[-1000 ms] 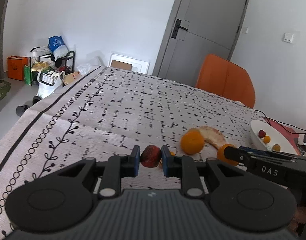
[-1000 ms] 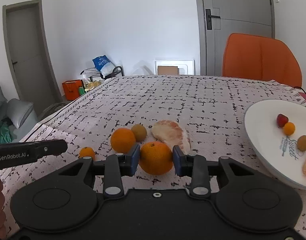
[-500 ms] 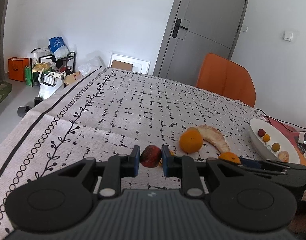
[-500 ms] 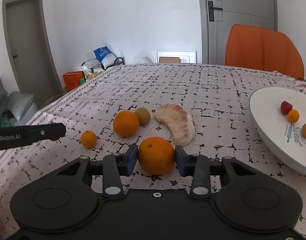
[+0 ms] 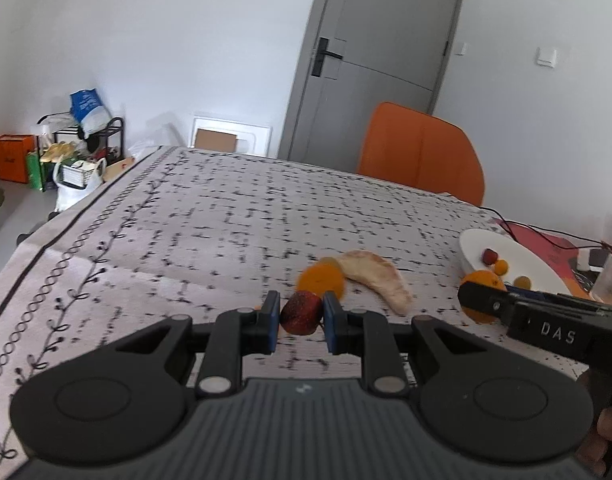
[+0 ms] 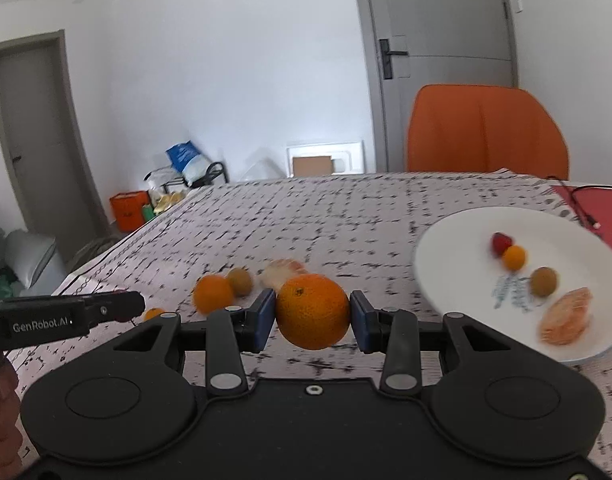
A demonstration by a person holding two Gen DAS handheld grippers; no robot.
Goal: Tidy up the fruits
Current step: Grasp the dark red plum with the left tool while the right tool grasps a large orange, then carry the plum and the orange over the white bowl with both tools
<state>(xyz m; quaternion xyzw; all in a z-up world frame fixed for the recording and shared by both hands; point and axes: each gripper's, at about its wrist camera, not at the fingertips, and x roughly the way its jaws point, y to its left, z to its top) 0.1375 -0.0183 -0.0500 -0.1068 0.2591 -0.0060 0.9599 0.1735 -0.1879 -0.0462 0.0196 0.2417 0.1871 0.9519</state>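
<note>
Right gripper [image 6: 312, 314] clenched on a round orange fruit [image 6: 312, 310], pads pressing both its sides, fruit clear of the patterned tablecloth [image 6: 306, 216]. The white round plate [image 6: 446, 256] lies to the right of the claw and slightly ahead, at right of frame, nearer this hand. Gripper tilted gently down.

Left gripper [image 5: 299, 322] grasps a small dark-red fruit [image 5: 301, 312]; in its view the plate [image 5: 472, 246] sits far right, beyond the other claw. Judgement: both loads go rightward, right hand first.
</note>
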